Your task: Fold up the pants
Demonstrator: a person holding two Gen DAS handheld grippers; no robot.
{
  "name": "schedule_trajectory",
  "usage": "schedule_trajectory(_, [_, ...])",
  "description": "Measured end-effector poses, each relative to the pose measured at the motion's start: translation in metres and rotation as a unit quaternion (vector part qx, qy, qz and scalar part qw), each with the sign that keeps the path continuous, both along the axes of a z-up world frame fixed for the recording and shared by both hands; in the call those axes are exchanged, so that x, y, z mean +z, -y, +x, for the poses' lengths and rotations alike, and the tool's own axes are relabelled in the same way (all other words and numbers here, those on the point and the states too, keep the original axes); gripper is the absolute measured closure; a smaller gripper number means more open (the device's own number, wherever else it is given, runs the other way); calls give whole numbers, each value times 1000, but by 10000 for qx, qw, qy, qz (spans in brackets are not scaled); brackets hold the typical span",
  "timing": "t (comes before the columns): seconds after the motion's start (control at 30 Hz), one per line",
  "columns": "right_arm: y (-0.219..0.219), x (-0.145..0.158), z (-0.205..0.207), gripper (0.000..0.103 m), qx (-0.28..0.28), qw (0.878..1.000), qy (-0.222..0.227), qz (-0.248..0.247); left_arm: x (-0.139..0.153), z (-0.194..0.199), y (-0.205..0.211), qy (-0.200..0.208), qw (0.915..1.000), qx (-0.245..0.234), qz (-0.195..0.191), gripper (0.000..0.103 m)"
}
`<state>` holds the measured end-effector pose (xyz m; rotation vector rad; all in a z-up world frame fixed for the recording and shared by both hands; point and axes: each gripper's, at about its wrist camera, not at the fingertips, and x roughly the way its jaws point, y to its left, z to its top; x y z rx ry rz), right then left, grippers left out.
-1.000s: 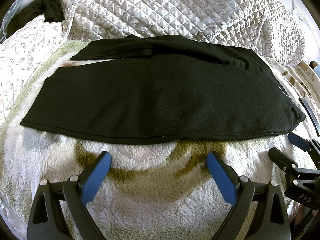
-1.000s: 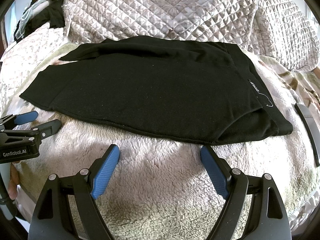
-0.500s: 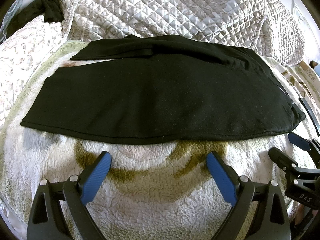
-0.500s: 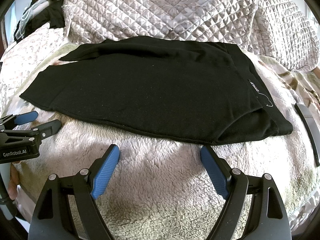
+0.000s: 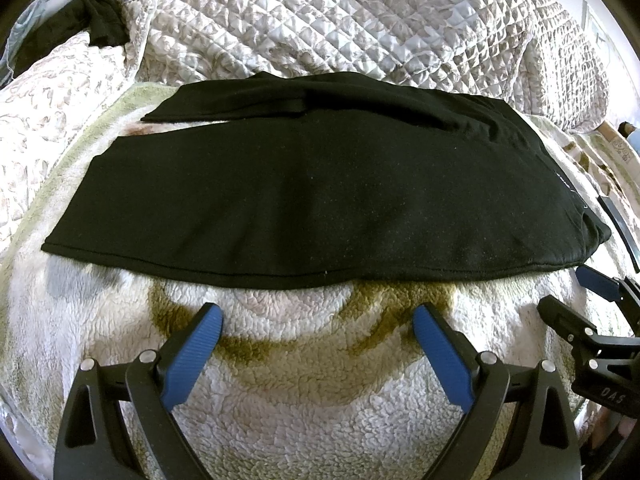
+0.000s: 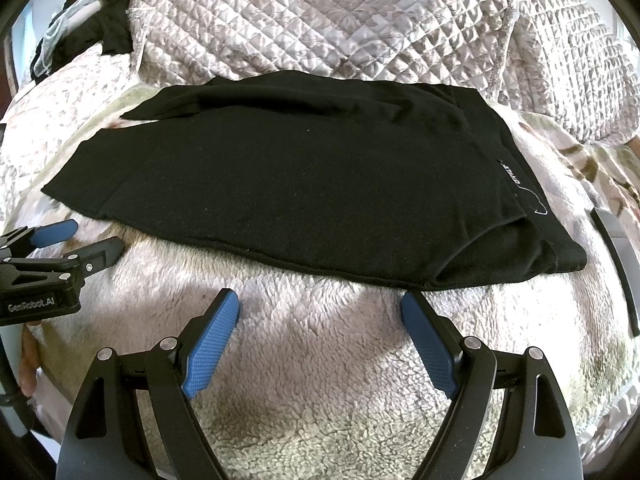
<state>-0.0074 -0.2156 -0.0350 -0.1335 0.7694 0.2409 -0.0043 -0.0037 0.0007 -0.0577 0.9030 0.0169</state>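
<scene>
With the black knit pants [image 5: 320, 200] lying flat, legs stacked, across the cream fleece blanket [image 5: 320, 380], both the left gripper [image 5: 316, 328] and right gripper [image 6: 320, 316] gape wide and empty — best pinch both layers at the near hem corners, then lift evenly.

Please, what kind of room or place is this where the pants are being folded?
Probably a bedroom, on a bed. The black pants lie flat on a fleecy blanket, a quilted bedspread is heaped behind, and more dark clothing lies at the far left.
</scene>
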Motion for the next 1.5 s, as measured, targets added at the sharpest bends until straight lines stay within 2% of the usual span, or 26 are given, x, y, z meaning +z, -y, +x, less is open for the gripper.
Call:
schedule_trajectory(0.5, [4,2,-2,20,26,9998,0,179,4,-2,0,7,10000,-23,-65,6])
schedule_trajectory(0.73, [17,10,-6,20,-149,9990,104,418,13,-7,-9,154,9990,18,-409,6])
schedule_trajectory(0.93, [52,13,-3,20,-615,9946,78,830,23,-13,-38,437,9955,397,-738,6])
schedule_trajectory(1.17, [95,8,14,20,-1177,9784,-265,1679,22,-16,-83,600,9852,1130,-1137,10])
schedule_trajectory(1.27, [103,10,23,20,-1333,9725,-253,1895,20,-17,-108,668,9780,1486,-1301,11])
schedule_trajectory(1.33, [109,10,30,20,-1465,9677,-226,2041,14,-16,-124,664,9700,1696,-1610,14])
schedule_trajectory(1.4, [118,10,37,20,-1593,9623,-188,2195,12,-13,-131,724,9660,1741,-1769,14])
schedule_trajectory(1.5, [133,8,45,27,-1876,9501,-127,2489,9,-3,-133,779,9647,1794,-1763,14])
